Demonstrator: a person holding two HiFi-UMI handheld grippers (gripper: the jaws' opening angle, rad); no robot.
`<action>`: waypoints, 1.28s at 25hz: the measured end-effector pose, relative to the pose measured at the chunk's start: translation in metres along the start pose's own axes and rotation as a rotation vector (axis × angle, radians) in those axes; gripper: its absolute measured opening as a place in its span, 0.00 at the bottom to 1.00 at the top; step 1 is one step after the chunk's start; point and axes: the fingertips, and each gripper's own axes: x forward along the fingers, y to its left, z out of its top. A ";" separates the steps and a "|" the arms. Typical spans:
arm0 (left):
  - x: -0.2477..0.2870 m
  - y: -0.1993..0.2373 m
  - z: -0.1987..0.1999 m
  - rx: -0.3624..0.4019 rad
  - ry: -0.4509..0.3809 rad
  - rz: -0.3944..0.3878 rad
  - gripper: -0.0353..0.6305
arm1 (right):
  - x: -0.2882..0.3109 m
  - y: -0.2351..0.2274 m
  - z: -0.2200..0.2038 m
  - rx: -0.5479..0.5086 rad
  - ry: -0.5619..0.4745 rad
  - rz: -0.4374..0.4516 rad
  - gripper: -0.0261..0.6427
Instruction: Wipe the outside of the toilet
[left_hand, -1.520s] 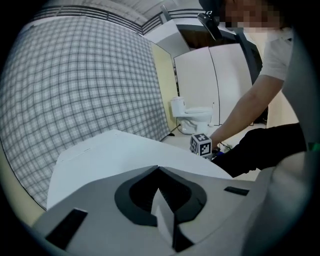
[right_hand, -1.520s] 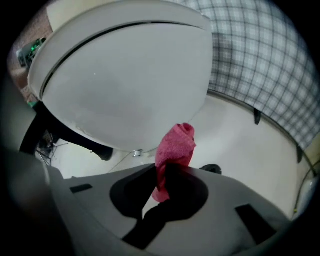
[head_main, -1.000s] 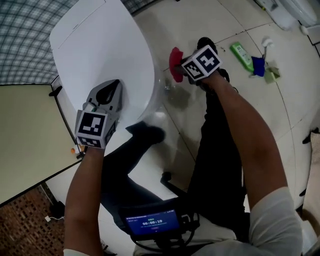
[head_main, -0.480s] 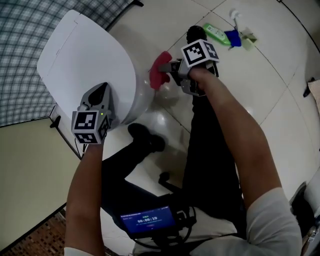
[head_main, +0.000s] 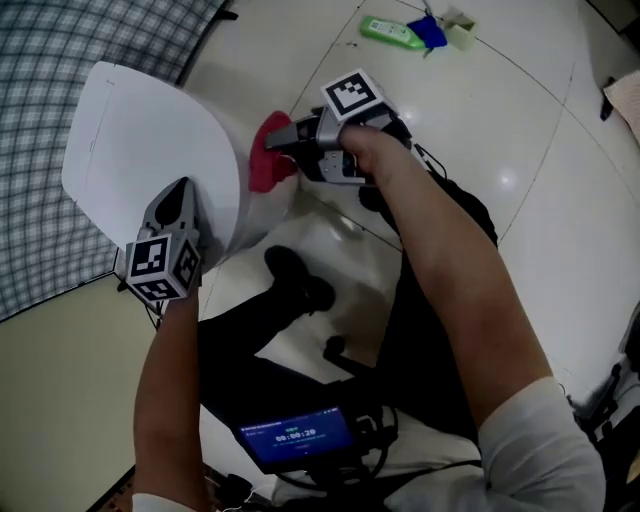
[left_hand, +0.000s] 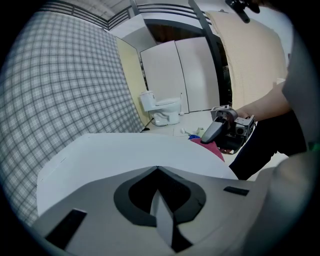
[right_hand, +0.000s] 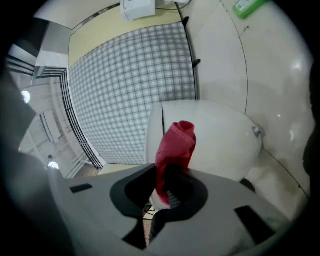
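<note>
The white toilet has its lid down. On the lid's near edge rests my left gripper, shut with nothing in it; in the left gripper view the jaws meet over the lid. My right gripper lies level and is shut on a red cloth. The cloth is pressed against the toilet's right side, just below the lid. In the right gripper view the red cloth sticks up from the jaws in front of the toilet bowl.
A green bottle and a blue object lie on the tiled floor behind. A checked wall stands left of the toilet, with a beige partition nearer. The person's dark legs and shoe stand beside the bowl.
My right gripper has risen and rolled onto its side, carrying the red cloth left to the toilet's side. The left gripper stays on the lid.
</note>
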 end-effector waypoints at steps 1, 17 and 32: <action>0.000 -0.001 0.000 0.002 0.002 -0.002 0.06 | 0.001 -0.007 -0.001 0.019 -0.014 -0.002 0.11; 0.002 -0.020 0.004 0.050 -0.017 -0.054 0.06 | 0.013 -0.079 -0.047 -0.211 0.184 -0.289 0.11; -0.003 -0.017 0.002 0.067 -0.033 -0.099 0.06 | 0.040 -0.088 -0.120 -1.188 0.376 -0.554 0.11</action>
